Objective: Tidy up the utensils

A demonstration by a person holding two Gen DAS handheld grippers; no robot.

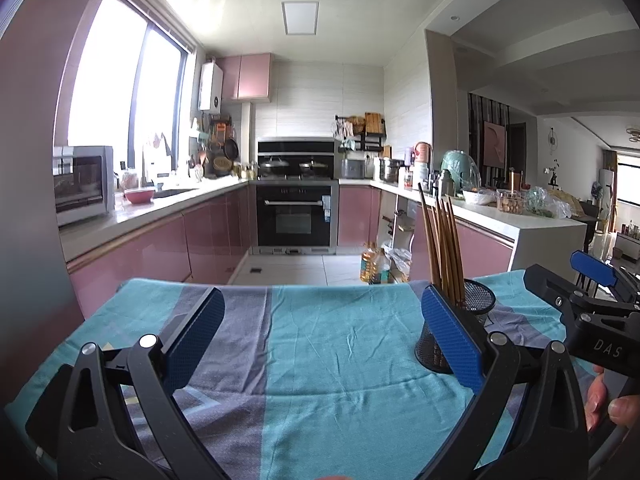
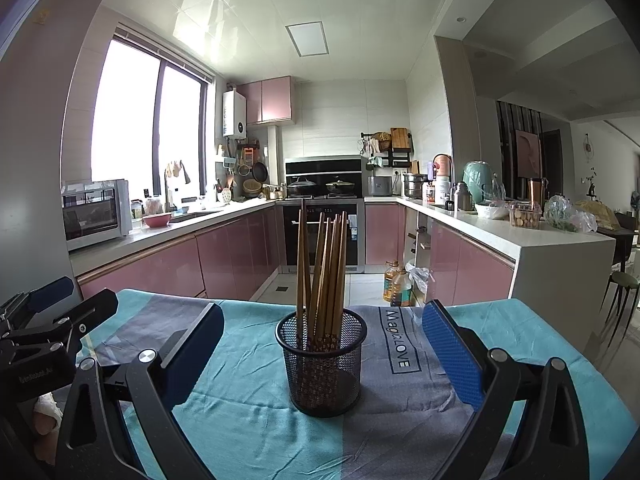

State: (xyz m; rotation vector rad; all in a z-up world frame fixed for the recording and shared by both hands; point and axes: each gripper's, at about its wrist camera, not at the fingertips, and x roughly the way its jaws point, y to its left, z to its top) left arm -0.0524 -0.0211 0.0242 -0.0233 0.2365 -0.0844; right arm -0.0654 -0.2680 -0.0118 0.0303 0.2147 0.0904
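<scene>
A black mesh cup [image 2: 322,364] stands upright on the teal and grey cloth [image 2: 248,420], holding several brown chopsticks [image 2: 324,264] on end. My right gripper [image 2: 322,344] is open, its blue pads either side of the cup and nearer the camera, gripping nothing. In the left wrist view the same mesh cup [image 1: 478,304] with its chopsticks [image 1: 442,248] sits just behind my left gripper's right finger. My left gripper [image 1: 320,332] is open over bare cloth [image 1: 320,360]. Each gripper shows at the edge of the other's view.
The clothed table ends at a far edge [image 2: 280,300], beyond which lies the kitchen floor with oil bottles [image 2: 396,284]. Pink cabinets and white counters run along both sides; an oven [image 2: 320,236] stands at the back. A person's fingers [image 1: 616,404] hold the right gripper's handle.
</scene>
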